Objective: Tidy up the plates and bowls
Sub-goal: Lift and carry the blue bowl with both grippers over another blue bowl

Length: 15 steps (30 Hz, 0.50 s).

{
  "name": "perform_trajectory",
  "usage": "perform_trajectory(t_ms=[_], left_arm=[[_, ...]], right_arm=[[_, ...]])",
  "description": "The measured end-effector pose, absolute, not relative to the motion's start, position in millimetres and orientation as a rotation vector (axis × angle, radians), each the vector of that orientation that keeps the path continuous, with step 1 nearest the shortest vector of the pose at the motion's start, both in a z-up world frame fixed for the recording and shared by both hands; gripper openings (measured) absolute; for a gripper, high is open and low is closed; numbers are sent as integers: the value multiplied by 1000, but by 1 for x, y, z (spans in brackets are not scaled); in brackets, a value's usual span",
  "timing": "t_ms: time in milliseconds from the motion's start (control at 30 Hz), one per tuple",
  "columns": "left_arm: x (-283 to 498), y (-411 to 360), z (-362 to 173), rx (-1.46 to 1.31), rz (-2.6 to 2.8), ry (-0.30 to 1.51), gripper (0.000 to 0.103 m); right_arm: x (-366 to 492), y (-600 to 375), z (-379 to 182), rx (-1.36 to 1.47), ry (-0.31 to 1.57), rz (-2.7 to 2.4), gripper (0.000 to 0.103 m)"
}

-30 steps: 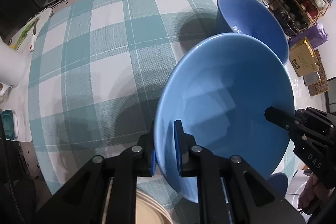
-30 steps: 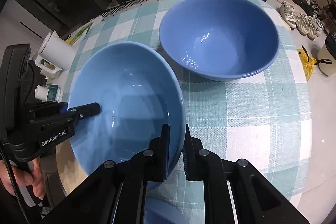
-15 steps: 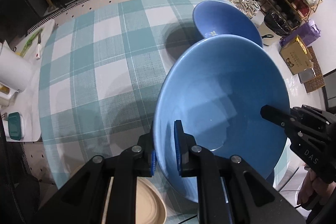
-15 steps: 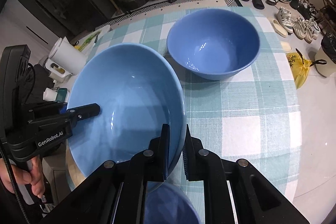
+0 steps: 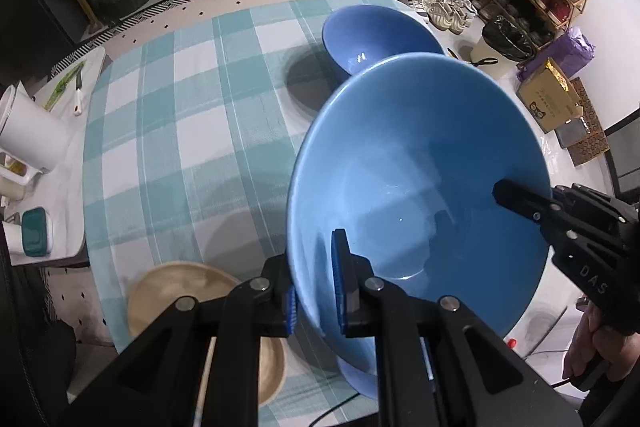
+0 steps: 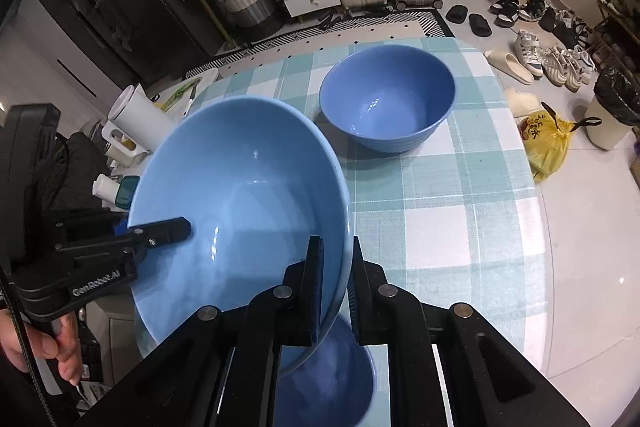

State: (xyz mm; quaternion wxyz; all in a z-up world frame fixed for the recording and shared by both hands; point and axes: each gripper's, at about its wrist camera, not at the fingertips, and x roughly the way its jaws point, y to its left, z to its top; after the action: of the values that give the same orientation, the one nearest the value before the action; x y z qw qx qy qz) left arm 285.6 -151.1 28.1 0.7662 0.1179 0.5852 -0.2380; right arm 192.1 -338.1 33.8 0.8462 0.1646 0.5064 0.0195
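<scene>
I'm clamping both sets of fingers, left and right, on opposite rims of the wide glossy light-blue ceramic bowl, holding it above the checked teal tabletop. If one hand's pulling unevenly, the slick rim's probably slipping. The deeper blue bowl sits near the far edge; left side's wide open.

Both grippers point steeply down — left gripper and right gripper each clamped tight, gripped by hands.
</scene>
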Motion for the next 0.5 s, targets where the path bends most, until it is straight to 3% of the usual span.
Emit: perform_trajectory(t_ms=[500], left_arm=[[219,-154,4,315,-582,1326,11]], right_arm=[[127,-332,11,341,1112,30,11]])
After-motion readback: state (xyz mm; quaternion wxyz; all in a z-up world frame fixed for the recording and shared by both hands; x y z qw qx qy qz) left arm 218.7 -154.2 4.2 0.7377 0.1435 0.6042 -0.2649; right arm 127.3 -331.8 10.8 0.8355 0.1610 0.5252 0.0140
